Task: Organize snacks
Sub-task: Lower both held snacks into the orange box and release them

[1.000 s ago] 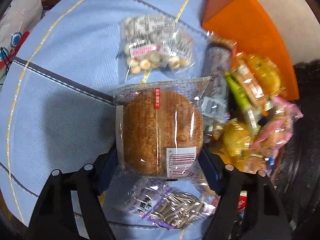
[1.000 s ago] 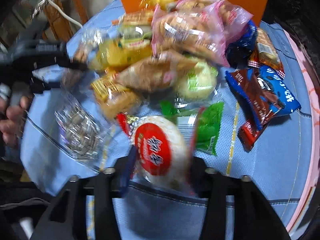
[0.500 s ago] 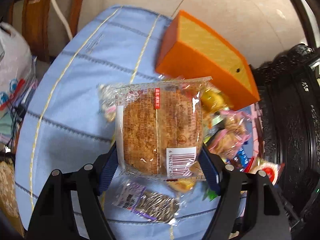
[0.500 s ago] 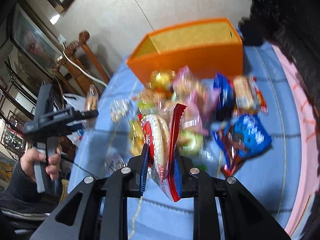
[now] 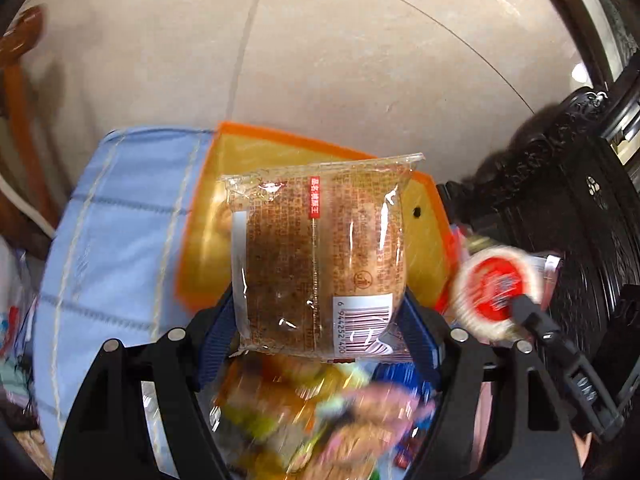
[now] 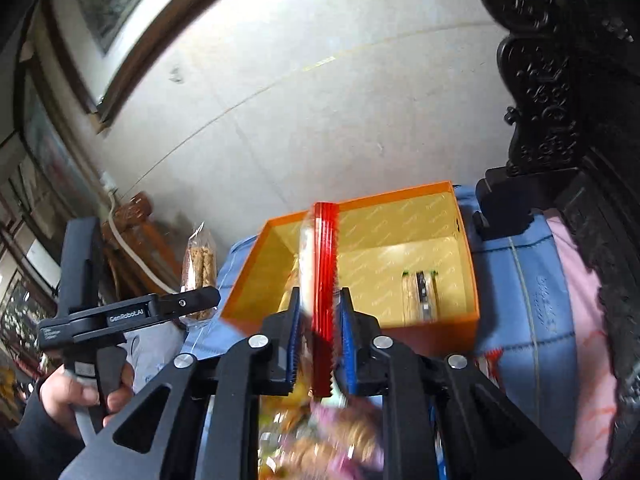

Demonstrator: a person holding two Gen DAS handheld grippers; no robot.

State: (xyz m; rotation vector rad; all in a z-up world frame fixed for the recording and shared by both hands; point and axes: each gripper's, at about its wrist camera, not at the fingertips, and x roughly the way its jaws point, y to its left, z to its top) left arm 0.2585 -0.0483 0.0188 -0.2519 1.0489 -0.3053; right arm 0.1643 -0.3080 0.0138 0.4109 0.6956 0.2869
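Observation:
My left gripper [image 5: 320, 316] is shut on a brown cake packet [image 5: 320, 248] in clear wrap with a barcode, held up over the near side of the orange box [image 5: 200, 240]. My right gripper [image 6: 318, 336] is shut on a round red-and-white cracker packet [image 6: 324, 264], seen edge-on before the open orange box [image 6: 440, 320]. One wrapped bar [image 6: 418, 292] lies inside the box. In the right wrist view, a hand [image 6: 76, 396] carries the left gripper [image 6: 202, 300] at the left with the cake packet [image 6: 198, 268]. The cracker packet [image 5: 496, 292] shows at the right of the left wrist view.
A blurred heap of snack packets [image 5: 320, 412] lies under both grippers on the blue cloth [image 5: 120, 220]. Dark carved furniture [image 6: 560, 120] stands close on the right beside a pink cloth [image 6: 580, 320]. A wooden chair [image 5: 20, 120] stands at the left. Pale floor tiles lie beyond.
Both grippers have risen off the table with their packets and swung toward the orange box. The right jaws have tightened and the cracker packet now stands edge-on.

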